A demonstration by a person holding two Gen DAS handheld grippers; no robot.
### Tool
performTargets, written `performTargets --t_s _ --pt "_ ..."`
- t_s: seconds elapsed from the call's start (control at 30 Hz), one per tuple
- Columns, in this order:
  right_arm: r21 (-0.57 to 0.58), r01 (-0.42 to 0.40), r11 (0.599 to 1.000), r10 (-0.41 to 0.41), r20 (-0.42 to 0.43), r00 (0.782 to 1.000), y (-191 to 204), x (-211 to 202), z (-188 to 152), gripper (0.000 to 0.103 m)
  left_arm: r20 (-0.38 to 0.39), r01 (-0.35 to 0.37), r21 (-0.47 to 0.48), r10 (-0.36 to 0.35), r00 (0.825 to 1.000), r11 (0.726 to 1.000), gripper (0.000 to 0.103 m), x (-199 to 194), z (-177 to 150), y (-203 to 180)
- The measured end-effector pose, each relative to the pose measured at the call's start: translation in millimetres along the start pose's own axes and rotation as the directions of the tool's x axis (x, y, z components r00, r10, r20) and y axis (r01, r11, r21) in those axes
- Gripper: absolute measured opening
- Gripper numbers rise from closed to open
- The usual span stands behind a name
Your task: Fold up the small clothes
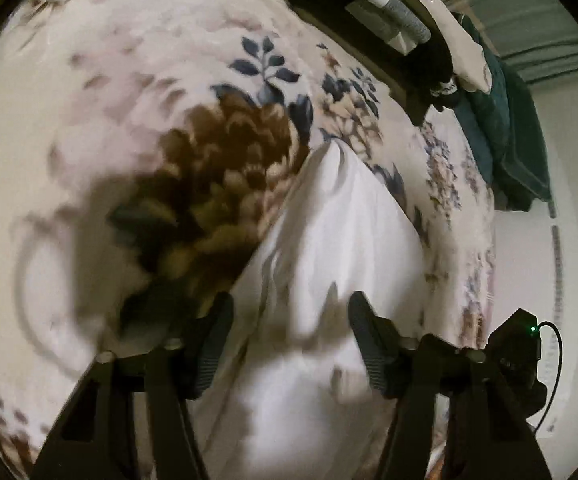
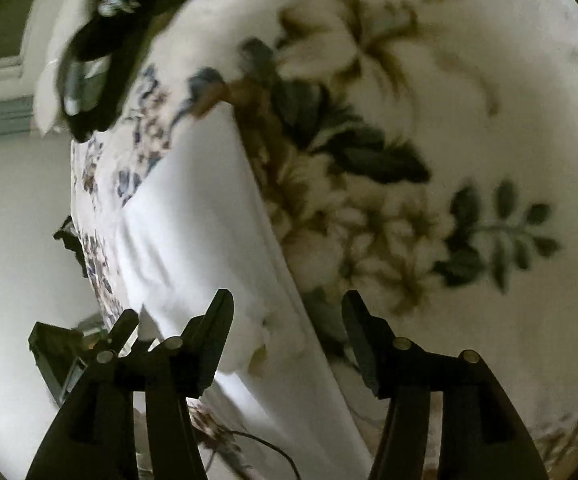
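Observation:
A white garment (image 1: 341, 220) lies on a floral blanket (image 1: 129, 60), stretching away from me as a long, narrowing shape with soft creases. My left gripper (image 1: 289, 300) hovers over its near part, jaws apart, the cloth under and between the fingers with no pad pressing on it. In the right wrist view the same white garment (image 2: 193, 208) runs up the left half of the blanket (image 2: 489, 80). My right gripper (image 2: 287, 297) is open above its long right-hand edge, and that hem passes between the fingers. Both views are blurred.
A pile of black clothing with a white and grey piece (image 1: 369, 12) sits at the far edge, beside a dark teal cloth (image 1: 501, 132). The blanket's edge drops off at the right. A black device with a green light (image 1: 517, 344) is near my left gripper. The dark pile (image 2: 129, 20) also shows top left.

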State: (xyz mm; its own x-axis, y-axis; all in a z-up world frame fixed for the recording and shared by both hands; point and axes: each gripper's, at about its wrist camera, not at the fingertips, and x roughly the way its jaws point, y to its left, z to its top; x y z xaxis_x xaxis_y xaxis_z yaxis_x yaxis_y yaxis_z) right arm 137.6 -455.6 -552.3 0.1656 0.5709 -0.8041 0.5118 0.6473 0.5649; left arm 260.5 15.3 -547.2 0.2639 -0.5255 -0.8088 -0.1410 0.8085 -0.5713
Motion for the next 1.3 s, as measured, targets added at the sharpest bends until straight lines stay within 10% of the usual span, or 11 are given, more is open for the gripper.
performTargets --t_s 0.03,0.13,0.33,0.5,0.57,0.63,1.0,1.3 --pt "0.007 -0.026 1.000 0.026 -0.005 1.000 2 11 3 0.056 0.004 -0.021 0.010 0.021 1.000 1.000 0.005 4 2 -1" --pt "-0.035 -0.018 0.999 0.019 0.025 0.999 6 13 2 0.001 0.027 -0.012 0.016 0.011 1.000 1.000 0.004 3 3 4" --pt "-0.047 0.058 0.997 -0.056 0.045 0.997 11 31 -1 0.001 0.013 0.001 0.009 -0.001 1.000 1.000 0.005 0 1 22" --pt "-0.048 0.063 0.997 -0.064 -0.008 0.998 11 21 -3 0.012 -0.007 0.032 -0.026 -0.032 0.999 0.999 0.011 -17 -1 20" --pt "-0.051 0.047 0.998 -0.048 -0.028 0.998 12 13 -7 0.046 -0.002 0.012 -0.002 -0.012 1.000 1.000 0.033 -32 -8 16" --pt "-0.043 0.030 0.999 -0.032 -0.048 0.998 6 4 -17 0.059 0.000 0.008 0.016 -0.008 1.000 1.000 0.054 -49 -22 19" --pt "0.006 0.069 0.998 -0.063 -0.336 0.940 -81 22 -139 0.059 -0.279 -0.112 0.023 0.114 0.953 0.993 0.058 -64 -151 88" --pt "-0.025 0.035 0.999 -0.043 -0.428 0.903 -98 60 -194 0.059 -0.397 -0.042 0.017 0.045 0.917 0.999 0.058 -19 -207 96"
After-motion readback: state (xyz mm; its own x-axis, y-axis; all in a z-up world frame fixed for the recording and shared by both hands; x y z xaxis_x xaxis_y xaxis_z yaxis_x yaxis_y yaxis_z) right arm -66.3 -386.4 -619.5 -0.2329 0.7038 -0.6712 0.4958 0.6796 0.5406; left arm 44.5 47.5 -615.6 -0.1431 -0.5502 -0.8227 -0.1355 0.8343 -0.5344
